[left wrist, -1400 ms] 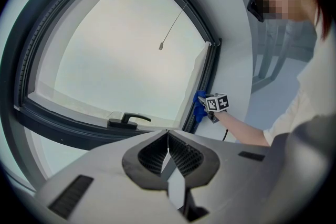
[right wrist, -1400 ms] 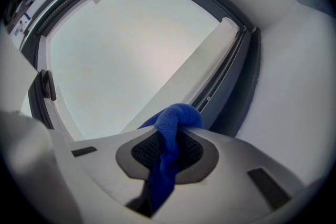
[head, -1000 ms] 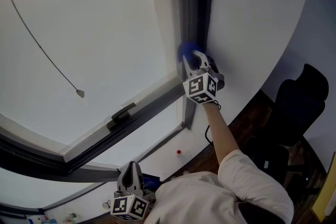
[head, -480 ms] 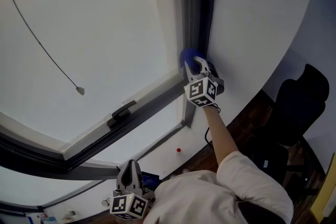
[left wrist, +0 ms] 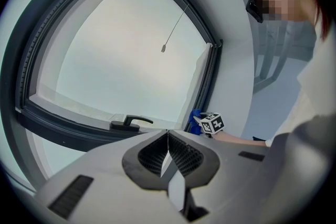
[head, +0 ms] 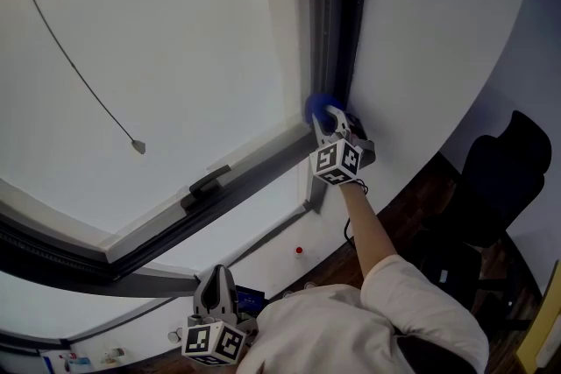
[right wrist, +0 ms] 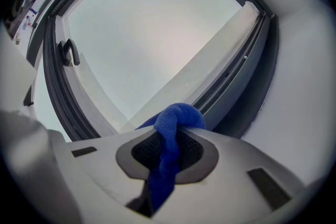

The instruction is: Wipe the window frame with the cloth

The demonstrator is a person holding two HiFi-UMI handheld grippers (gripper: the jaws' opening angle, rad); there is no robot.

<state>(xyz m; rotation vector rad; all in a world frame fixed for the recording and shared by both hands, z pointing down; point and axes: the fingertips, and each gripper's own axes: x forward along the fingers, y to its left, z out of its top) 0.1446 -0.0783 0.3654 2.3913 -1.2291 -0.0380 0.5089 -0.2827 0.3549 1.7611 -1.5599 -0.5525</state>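
In the head view, the right gripper (head: 326, 120) at the centre of the picture holds a blue cloth (head: 317, 107) against the dark upright of the window frame (head: 337, 31), just above its lower corner, while the left gripper (head: 216, 298) hangs low at the bottom edge. The left gripper view shows that gripper's jaws pressed together with nothing between them, and a window handle (left wrist: 127, 123) lies beyond at centre left. In the right gripper view the jaws are clamped on the cloth, which bunches above their tips in the lower centre.
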